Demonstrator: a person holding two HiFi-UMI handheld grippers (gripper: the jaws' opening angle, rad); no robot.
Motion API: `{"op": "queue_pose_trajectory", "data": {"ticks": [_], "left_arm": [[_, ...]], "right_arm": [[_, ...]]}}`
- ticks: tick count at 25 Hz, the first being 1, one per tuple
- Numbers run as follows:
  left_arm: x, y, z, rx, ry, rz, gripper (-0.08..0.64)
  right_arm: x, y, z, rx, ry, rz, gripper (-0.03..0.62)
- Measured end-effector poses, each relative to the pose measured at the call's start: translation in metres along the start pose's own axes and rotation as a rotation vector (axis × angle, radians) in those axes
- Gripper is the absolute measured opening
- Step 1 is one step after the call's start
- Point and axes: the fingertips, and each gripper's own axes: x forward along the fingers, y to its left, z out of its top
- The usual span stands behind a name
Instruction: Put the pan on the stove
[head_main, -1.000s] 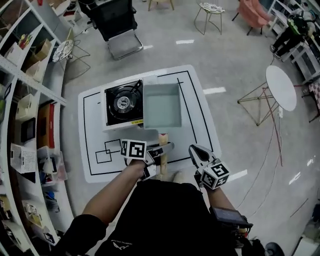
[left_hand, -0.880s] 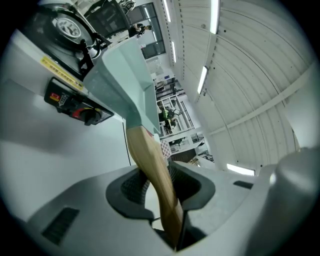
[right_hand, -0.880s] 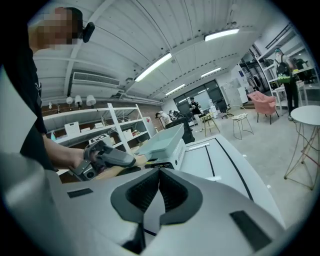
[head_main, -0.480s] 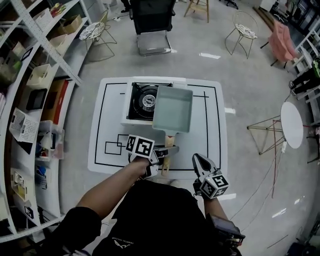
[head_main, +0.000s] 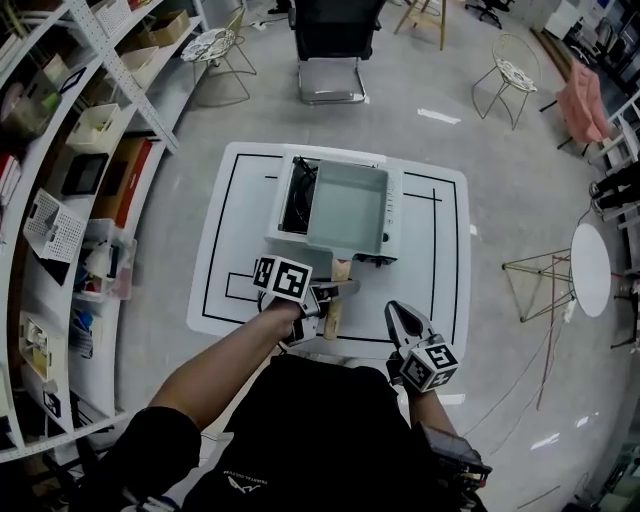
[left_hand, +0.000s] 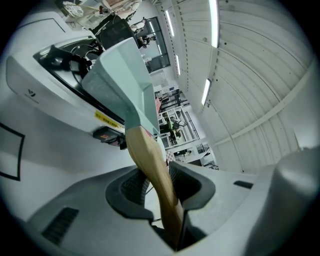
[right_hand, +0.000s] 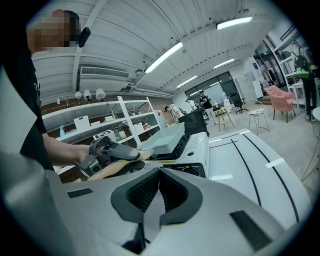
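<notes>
Stove (head_main: 296, 195) burner mostly hidden under pan (head_main: 347, 205).

Count from your head view, all placed off the desk (head_main: 440, 260):
- 1 desk.
- 1 stove (head_main: 392, 215) on it.
- 1 pan (head_main: 347, 208) over the stove, with 1 wooden handle (head_main: 336, 300).
- 2 grippers at the desk's near edge: left gripper (head_main: 338, 289), right gripper (head_main: 392, 307).
- 1 black office chair (head_main: 330, 50) beyond the desk's far edge.
- 2 wire-frame seats (head_main: 215, 45) (head_main: 512, 75), also beyond the far edge.
- 1 pink chair (head_main: 585, 100) and 1 round white table (head_main: 590, 265) off the desk's right.
- 1 shelf unit (head_main: 60, 150) along the desk's left. You can't count its bins.
</notes>
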Motion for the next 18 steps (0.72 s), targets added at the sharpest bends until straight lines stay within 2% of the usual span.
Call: {"op": "queue_pose_trajectory", "data": {"ticks": [18], "left_arm": [[-0.027, 0.028, 0.042, -0.019, -0.015, -0.013, 0.129]], "right_arm": [[0.028, 0.018, -0.001, -0.022, 0.027, -0.011, 0.026]]}}
